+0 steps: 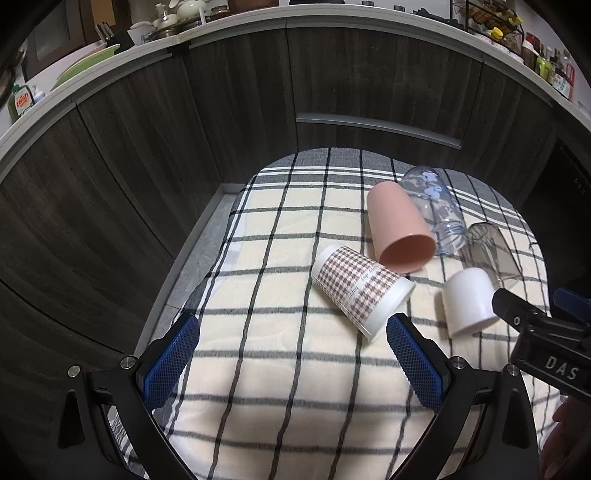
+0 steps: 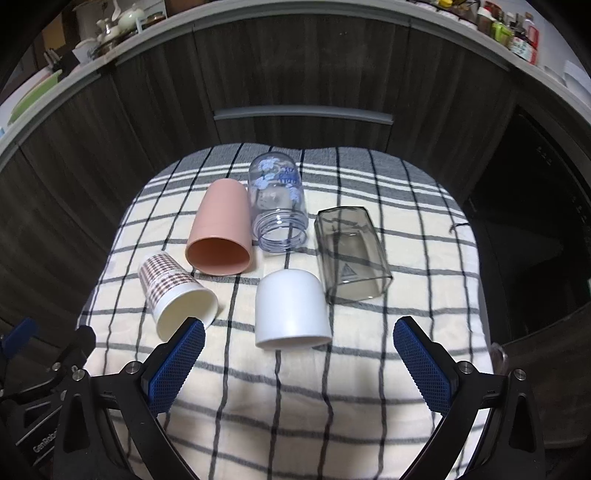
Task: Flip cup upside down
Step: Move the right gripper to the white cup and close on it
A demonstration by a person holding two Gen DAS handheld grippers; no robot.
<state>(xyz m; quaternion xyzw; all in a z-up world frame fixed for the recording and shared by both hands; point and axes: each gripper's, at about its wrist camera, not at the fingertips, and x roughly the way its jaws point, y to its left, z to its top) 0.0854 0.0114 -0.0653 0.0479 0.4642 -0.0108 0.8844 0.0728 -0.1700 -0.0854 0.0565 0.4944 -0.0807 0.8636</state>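
Several cups lie on their sides on a checked cloth (image 2: 295, 406): a white cup (image 2: 291, 308), a pink cup (image 2: 221, 230), a houndstooth paper cup (image 2: 173, 291), a clear blue-flowered jar (image 2: 277, 201) and a smoky square glass (image 2: 351, 251). My right gripper (image 2: 299, 365) is open and empty, just in front of the white cup. My left gripper (image 1: 293, 358) is open and empty, with its right pad (image 1: 413, 365) close to the paper cup (image 1: 362, 288). The white cup (image 1: 467, 301) and pink cup (image 1: 400, 230) show to its right.
Dark wood cabinets (image 2: 295, 74) with a grey handle (image 2: 303, 114) stand behind the table. A countertop with dishes and bottles (image 1: 166, 22) runs above. The right gripper's body (image 1: 546, 339) shows at the right edge of the left view.
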